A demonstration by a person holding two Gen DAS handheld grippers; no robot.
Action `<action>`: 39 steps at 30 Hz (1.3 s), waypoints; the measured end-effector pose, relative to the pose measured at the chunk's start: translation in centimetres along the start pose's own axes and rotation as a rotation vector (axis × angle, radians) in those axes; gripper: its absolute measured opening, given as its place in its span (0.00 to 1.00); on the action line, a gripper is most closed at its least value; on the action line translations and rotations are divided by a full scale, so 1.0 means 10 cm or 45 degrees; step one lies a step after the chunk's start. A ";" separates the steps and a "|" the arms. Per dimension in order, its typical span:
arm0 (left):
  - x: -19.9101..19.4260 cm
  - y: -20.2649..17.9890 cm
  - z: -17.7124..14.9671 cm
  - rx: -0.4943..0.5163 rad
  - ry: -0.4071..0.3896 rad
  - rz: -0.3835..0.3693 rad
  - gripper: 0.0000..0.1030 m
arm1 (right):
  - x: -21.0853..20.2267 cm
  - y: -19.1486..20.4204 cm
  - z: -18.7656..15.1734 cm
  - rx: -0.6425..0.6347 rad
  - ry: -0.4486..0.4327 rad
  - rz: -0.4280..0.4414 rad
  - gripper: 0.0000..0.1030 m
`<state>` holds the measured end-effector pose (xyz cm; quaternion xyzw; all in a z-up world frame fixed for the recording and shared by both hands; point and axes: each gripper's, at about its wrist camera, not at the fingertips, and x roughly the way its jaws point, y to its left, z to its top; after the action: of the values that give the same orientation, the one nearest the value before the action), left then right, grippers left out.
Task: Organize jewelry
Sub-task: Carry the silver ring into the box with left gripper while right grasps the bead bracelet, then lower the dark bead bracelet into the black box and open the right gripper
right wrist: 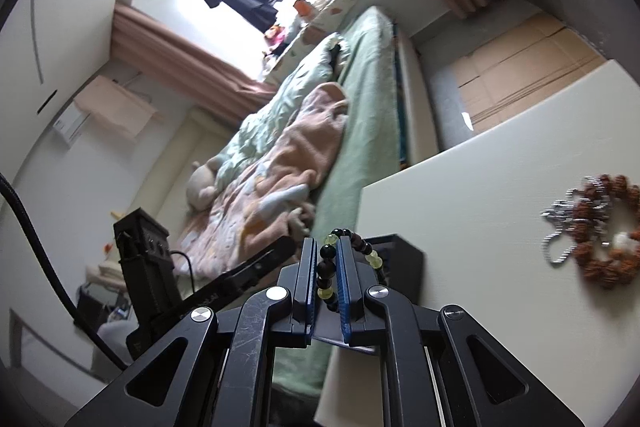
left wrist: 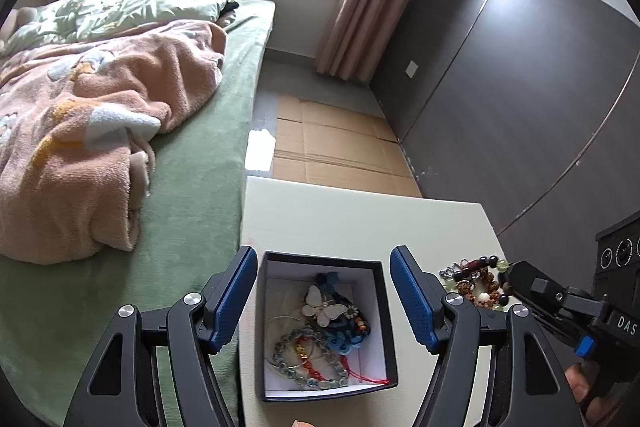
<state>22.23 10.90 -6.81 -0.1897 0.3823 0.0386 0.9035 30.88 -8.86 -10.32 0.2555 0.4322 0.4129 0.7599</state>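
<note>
Holding a beaded bracelet [right wrist: 326, 267] clamped, the right gripper [right wrist: 327, 259] nears the box [left wrist: 380, 307], which the spread-jawed left gripper [left wrist: 323, 291] straddles; several pieces are boxed, a loose pile [left wrist: 476, 283] remains beside it.

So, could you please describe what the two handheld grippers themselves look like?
Both are matte black plastic with triangular cut-outs and silver pivot bolts. The left gripper and the right gripper carry blue, finely textured finger pads. The right one's body shows white lettering "DAS" and a small blue part.
</note>
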 end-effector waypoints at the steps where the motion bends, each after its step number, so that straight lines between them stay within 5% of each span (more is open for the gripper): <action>1: -0.01 0.02 0.00 -0.003 -0.002 0.005 0.68 | 0.04 0.02 0.00 -0.004 0.006 0.004 0.11; 8: -0.04 0.16 0.03 -0.044 -0.002 0.023 0.68 | 0.33 0.13 -0.04 -0.011 0.059 0.002 0.12; 10: -0.05 0.20 0.04 -0.067 -0.005 0.025 0.68 | 0.46 0.14 -0.03 -0.019 0.094 0.023 0.22; 12: -0.05 0.23 0.05 -0.078 -0.005 0.022 0.68 | 0.54 0.15 -0.05 -0.013 0.135 0.038 0.48; 14: -0.05 0.24 0.04 -0.076 -0.001 0.024 0.68 | 0.53 0.15 -0.07 -0.020 0.131 -0.001 0.48; 25: 0.02 0.03 -0.01 -0.023 0.027 -0.006 0.68 | 0.04 -0.08 0.01 0.004 0.071 -0.186 0.49; 29: 0.04 -0.10 -0.04 0.006 0.028 -0.023 0.68 | -0.16 -0.17 0.03 0.015 0.044 -0.248 0.59; 32: 0.06 -0.23 -0.05 0.032 0.014 -0.059 0.84 | -0.31 -0.24 0.05 0.024 0.020 -0.295 0.61; 34: 0.07 -0.30 -0.06 0.044 0.001 -0.068 0.90 | -0.40 -0.30 0.07 0.038 0.003 -0.349 0.73; 39: 0.14 -0.50 -0.08 0.085 0.014 -0.091 0.90 | -0.62 -0.51 0.10 0.103 -0.033 -0.464 0.80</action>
<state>23.74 5.86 -6.75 -0.1733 0.3812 -0.0076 0.9081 32.07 -16.85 -10.81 0.2085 0.4778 0.2475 0.8167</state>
